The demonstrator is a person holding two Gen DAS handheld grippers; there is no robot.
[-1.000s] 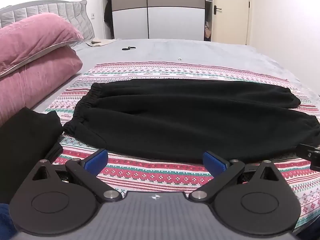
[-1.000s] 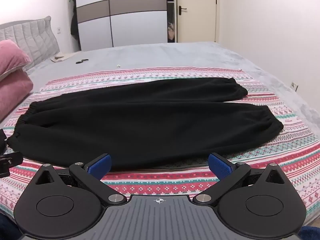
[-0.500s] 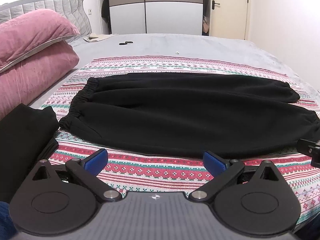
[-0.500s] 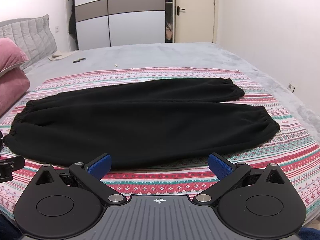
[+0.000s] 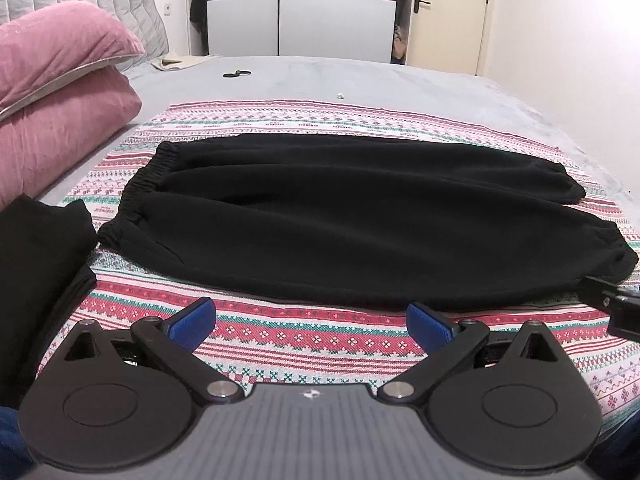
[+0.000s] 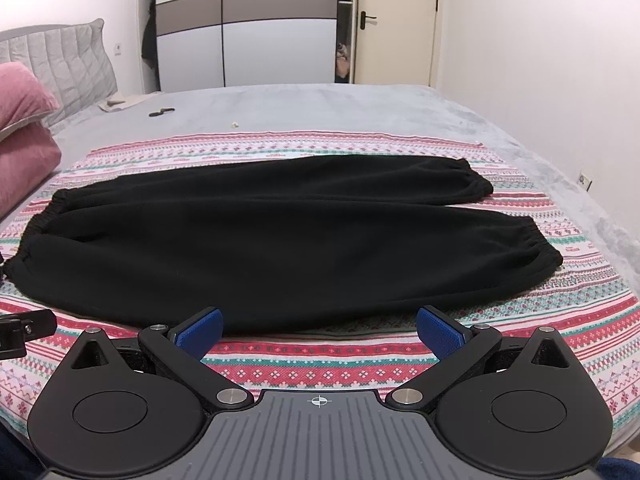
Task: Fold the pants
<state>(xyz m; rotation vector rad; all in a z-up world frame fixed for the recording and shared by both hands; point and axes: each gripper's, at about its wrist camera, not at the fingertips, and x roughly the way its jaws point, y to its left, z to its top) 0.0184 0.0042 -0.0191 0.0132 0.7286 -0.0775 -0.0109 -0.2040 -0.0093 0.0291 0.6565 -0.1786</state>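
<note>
Black pants (image 5: 352, 220) (image 6: 280, 240) lie flat across a patterned red, white and green cloth (image 5: 304, 336) (image 6: 320, 360) on the bed. The elastic waistband is at the left and the two cuffed legs reach to the right, side by side. My left gripper (image 5: 311, 322) hovers open just short of the pants' near edge, with nothing between its blue pads. My right gripper (image 6: 319, 330) is open too, its pads at the near hem and empty. Each gripper's tip shows at the edge of the other's view.
Two pink pillows (image 5: 60, 92) are stacked at the left by the grey headboard (image 6: 60, 60). A folded black garment (image 5: 36, 280) lies at the near left. A small black object (image 5: 237, 74) rests on the grey bedspread (image 6: 320, 108) beyond. Wardrobe and door stand behind.
Both grippers have drawn back and risen a little, so the pants sit lower and farther in view. The pants have not moved and both grippers stay open.
</note>
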